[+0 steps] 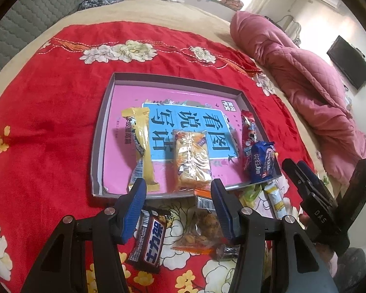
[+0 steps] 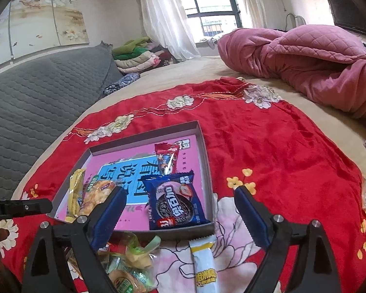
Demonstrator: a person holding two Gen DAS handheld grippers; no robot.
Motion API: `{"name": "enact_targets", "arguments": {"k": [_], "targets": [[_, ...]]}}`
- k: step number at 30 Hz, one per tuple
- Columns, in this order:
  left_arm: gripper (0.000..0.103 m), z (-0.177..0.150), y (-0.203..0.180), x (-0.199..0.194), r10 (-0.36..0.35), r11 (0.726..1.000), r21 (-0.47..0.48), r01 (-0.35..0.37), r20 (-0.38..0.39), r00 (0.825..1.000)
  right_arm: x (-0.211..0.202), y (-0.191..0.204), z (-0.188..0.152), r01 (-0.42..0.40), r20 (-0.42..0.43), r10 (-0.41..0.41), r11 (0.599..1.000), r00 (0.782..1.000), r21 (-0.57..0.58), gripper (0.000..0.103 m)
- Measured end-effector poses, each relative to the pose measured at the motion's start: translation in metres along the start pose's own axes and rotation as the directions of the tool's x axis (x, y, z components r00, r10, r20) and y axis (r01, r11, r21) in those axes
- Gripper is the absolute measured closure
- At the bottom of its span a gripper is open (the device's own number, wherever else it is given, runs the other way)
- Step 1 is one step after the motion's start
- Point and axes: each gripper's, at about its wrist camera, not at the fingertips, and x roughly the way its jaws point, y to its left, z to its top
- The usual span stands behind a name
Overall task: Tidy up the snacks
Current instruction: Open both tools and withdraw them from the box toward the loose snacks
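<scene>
On the bed, a red flowered blanket (image 1: 48, 134) carries a grey tray (image 1: 102, 131) with a pink printed bottom.

The left wrist view shows the tray from its near edge. From left to right there lie in it a yellow bar (image 1: 140, 146), a clear pack of biscuits (image 1: 191, 161), a red wrapper (image 1: 247, 131) and a blue cookie pack (image 1: 262, 161) that leans on the near right corner. Only this view shows what lies in front of the tray: a dark chocolate bar (image 1: 150, 239) and an orange bag of nuts (image 1: 202, 229), both on the blanket between the fingers of the left gripper (image 1: 179, 195). These fingers stand apart and press on nothing.

The right wrist view shows the blue cookie pack (image 2: 175, 202) much nearer, lying against the tray's near wall (image 2: 163, 234). Only here one sees the green-and-yellow packs (image 2: 134, 251) and a white-and-yellow stick (image 2: 205, 263) on the blanket below the tray. The right gripper (image 2: 180, 205) is released and spread wide; the cookie pack lies between its fingers, untouched.
</scene>
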Motion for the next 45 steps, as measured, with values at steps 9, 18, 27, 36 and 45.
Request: {"name": "enact_targets", "arguments": {"k": [9,18,27,36,45], "targets": [[0.046,-0.004,0.0,-0.007,-0.004,1.0,0.006,0.004,0.002,1.0,-0.011,-0.006,-0.004,0.037,-0.013,-0.037,0.999,0.999,0.031,0.012],[0.046,-0.008,0.001,-0.016,0.005,1.0,0.013,-0.005,0.012,1.0,-0.02,-0.007,-0.005,0.074,-0.022,-0.073,0.996,0.997,0.043,0.012],[0.046,-0.01,0.005,-0.021,0.014,1.0,0.015,-0.014,0.012,1.0,-0.034,-0.014,-0.007,0.083,-0.025,-0.081,0.992,0.996,0.099,0.012],[0.046,-0.013,0.005,-0.025,0.016,1.0,0.026,-0.016,0.01,1.0,-0.051,-0.024,-0.007,0.1,-0.008,-0.099,0.986,0.995,0.134,0.011],[0.046,-0.018,0.01,-0.03,0.029,0.999,0.022,-0.029,0.008,1.0,-0.06,-0.024,-0.008,0.098,0.002,-0.099,0.986,0.995,0.135,0.011]]}}
